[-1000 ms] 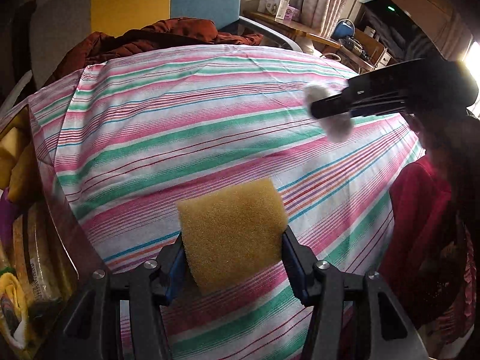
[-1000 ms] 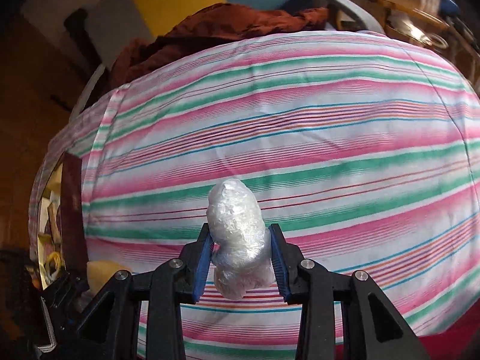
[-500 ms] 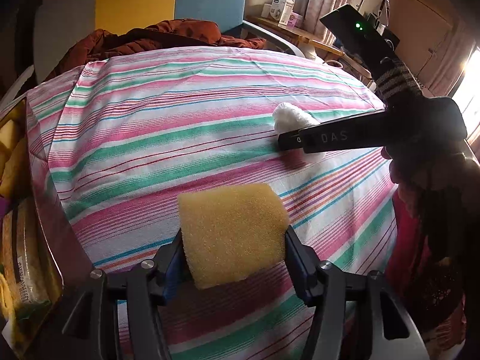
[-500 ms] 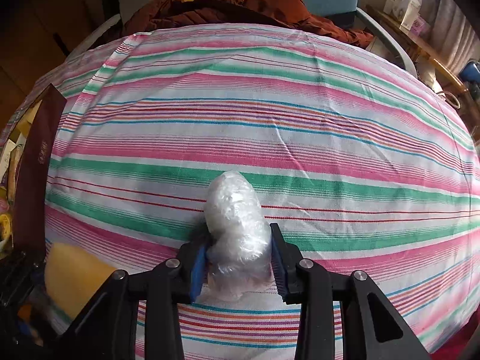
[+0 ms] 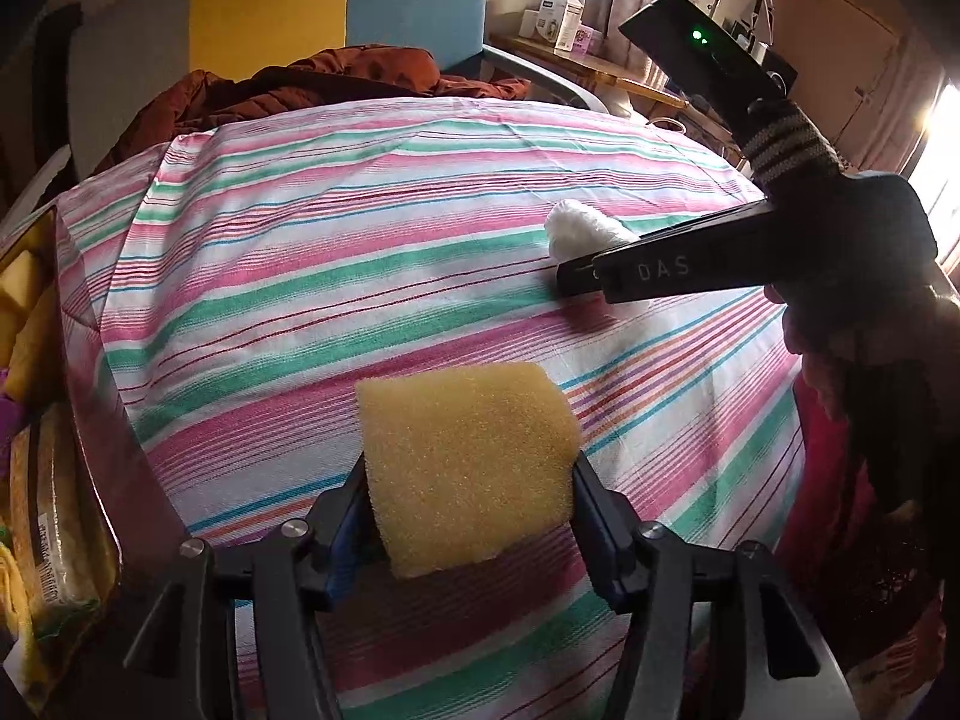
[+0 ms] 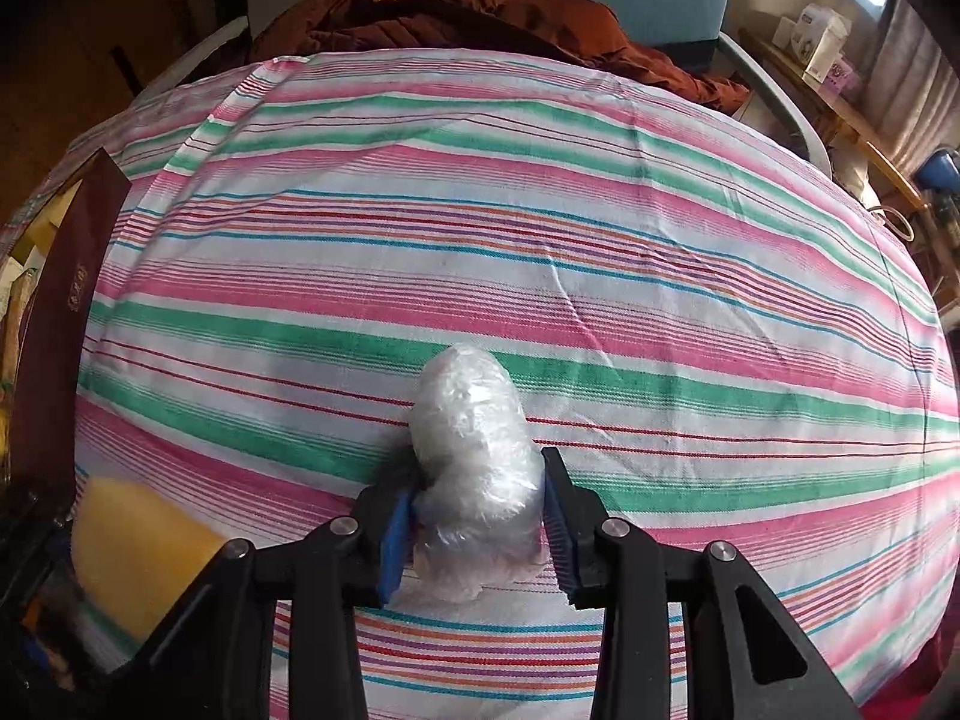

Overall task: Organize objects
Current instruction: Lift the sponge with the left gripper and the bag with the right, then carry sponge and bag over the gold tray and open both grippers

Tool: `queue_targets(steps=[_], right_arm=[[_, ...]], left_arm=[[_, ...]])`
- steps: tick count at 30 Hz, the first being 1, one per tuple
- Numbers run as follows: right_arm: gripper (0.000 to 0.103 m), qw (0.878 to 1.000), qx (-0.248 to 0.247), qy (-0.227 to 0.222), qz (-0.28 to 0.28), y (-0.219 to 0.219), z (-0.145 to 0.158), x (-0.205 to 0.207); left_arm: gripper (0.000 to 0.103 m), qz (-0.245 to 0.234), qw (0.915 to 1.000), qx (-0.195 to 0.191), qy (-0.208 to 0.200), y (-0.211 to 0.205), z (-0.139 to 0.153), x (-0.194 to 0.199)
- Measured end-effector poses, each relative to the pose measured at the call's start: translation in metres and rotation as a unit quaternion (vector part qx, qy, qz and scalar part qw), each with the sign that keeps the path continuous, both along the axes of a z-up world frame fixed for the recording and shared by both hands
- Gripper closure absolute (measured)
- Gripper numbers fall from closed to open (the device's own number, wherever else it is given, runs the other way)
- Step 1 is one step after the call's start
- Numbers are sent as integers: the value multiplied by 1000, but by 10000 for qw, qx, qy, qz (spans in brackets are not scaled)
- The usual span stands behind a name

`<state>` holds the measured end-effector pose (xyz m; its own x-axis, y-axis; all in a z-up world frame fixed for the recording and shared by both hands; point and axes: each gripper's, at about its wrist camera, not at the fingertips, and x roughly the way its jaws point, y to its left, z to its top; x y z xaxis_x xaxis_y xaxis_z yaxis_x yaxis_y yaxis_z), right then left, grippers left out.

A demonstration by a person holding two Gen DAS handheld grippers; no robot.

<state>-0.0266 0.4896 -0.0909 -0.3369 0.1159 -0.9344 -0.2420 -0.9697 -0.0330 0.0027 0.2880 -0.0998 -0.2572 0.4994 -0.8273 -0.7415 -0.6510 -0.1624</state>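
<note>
The left hand-held gripper (image 5: pixel 468 516) is clamping a yellow sponge (image 5: pixel 465 468) above the striped cloth (image 5: pixel 336 276). The right hand-held gripper (image 6: pixel 480 525) is pressing a plastic-wrapped bundle (image 6: pixel 474 456) low on the cloth, perhaps touching it. Neither thing is released yet, so placing is remaining.

Left wrist: low and close over striped cloth (image 5: pixel 360 276), facing far chair (image 5: pixel 336 6), right gripper (image 5: pixel 576 276) entering at right | Right wrist: close, same heading | Shared: cloth, chair, brown jacket (image 6: pixel 480 12), yellow sponge (image 6: pixel 138 546).
</note>
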Motion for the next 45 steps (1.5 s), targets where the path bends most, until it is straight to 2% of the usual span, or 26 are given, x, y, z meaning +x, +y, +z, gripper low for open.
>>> queue_targets(steps=[7,10,18,26,37,42,45], right_arm=[[64,9999,108,15,4,-5,-1,-3],[64,9999,-75,86,-2,-4,1,-2],[64,9997,-181,155,-11,-5,2,0],[64,9998,18,197,-12,-5,3,-1],[64,9997,164,189,-33,-9,3,0],[64,9998,120,185,-30,-16,6,0],[64,9992,-143,374,-48,-27,16,2]], left_arm=[[45,22,9998,-31,189,-3,7,7],[45,55,9997,-34,256,-9,13,11],[45,286,9965,210,759,-32,52,17],[45,617,9936,462,830,-61,77,11],[45,1094,9883,695,810,-108,91,0],[45,1340,9848,912,624,-139,93,-10],[45,1664,9793,1074,426,-168,95,-23]])
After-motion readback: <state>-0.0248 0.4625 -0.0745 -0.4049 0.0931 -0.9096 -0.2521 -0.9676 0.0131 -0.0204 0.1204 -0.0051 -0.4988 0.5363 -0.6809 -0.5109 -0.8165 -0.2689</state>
